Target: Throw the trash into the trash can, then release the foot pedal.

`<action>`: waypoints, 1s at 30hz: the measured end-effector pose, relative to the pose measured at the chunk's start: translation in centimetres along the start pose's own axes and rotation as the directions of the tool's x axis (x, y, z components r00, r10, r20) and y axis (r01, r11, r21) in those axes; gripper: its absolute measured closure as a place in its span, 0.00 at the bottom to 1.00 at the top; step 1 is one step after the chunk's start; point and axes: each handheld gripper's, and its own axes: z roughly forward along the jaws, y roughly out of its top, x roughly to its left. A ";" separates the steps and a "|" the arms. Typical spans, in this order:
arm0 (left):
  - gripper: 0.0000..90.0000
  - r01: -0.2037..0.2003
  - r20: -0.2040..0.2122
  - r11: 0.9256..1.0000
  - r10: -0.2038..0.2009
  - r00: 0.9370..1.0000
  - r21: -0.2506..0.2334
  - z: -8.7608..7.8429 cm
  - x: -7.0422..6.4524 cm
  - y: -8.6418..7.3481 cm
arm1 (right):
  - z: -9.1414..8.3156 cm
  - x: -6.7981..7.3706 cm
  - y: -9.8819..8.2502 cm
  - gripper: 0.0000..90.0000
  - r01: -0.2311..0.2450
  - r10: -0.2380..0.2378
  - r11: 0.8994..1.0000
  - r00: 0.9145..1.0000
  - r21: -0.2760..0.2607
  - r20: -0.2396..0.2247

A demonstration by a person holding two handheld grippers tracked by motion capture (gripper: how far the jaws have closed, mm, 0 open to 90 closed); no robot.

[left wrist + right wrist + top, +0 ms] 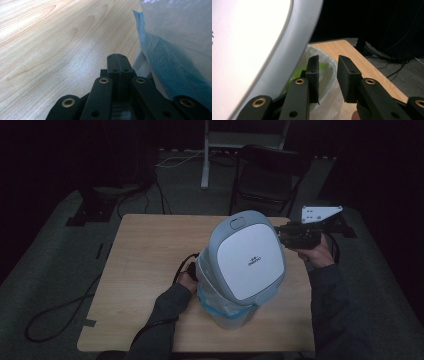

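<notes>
Bin (227, 312): a small white bin is standing on the table (145, 270), toward its near edge and right of its middle.
Lid (248, 256): the grey-rimmed white lid is tilting up on its hinge, with a push-button (238, 223) near its far end; in the right gripper view its pale underside or face (249, 45) is looming at the left.
Liner (162, 57): a blue-and-white plastic bag is lining the bin and folding over its rim; in the right gripper view something green (298, 72) is lying inside, too hidden to identify.
Left gripper (117, 58): it is lying low at the bin's left side, just beside the liner, jaws pressed together with nothing between them.
Left hand (187, 279): it is resting against the bin's left wall, apparently steadying it.
Right gripper (328, 65): it is hovering at the lid's far right edge, jaws parted and holding nothing, aimed over the bin's rim.
Right hand (314, 254): it is holding its gripper near the table's right edge.
Step in hand: the lid is standing open; judging by the poses, the person is either finishing the opening or getting ready to close it or reach in.
Next move: it is calling for a steady bin and a careful approach past the raised lid.
</notes>
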 end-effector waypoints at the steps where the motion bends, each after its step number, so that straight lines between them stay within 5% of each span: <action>1: 1.00 0.000 0.000 1.000 0.000 1.000 0.000 0.0 0.0 0.0 | -0.1 0.0 -0.1 0.77 0.001 -0.001 1.000 1.000 0.005 0.006; 7: 1.00 0.000 -0.001 1.000 0.000 1.000 0.000 0.0 0.0 0.0 | -0.9 -0.4 -0.6 0.73 -0.011 0.011 1.000 0.999 -0.023 0.031; 14: 1.00 0.000 -0.001 1.000 0.000 1.000 0.000 0.0 0.0 0.0 | -2.3 -0.8 -1.2 0.72 -0.025 0.032 0.998 0.988 -0.052 0.153; 20: 1.00 0.001 -0.001 1.000 -0.001 1.000 0.000 0.0 0.0 0.0 | -2.1 -0.7 -2.4 0.69 -0.036 0.041 0.999 0.949 -0.025 0.311; 21: 1.00 0.001 -0.001 1.000 -0.001 1.000 0.000 0.0 0.0 0.0 | -2.1 -0.7 -2.4 0.69 -0.036 0.041 0.999 0.949 -0.025 0.311; 22: 1.00 0.001 0.000 1.000 -0.001 1.000 0.001 0.0 0.0 0.0 | -1.9 -0.8 -2.9 0.68 -0.047 0.052 0.999 0.938 -0.024 0.343; 30: 1.00 0.000 0.000 1.000 0.000 1.000 -0.002 -0.1 0.0 0.0 | -1.2 -1.1 -4.6 0.66 -0.084 0.083 0.996 0.891 -0.018 0.445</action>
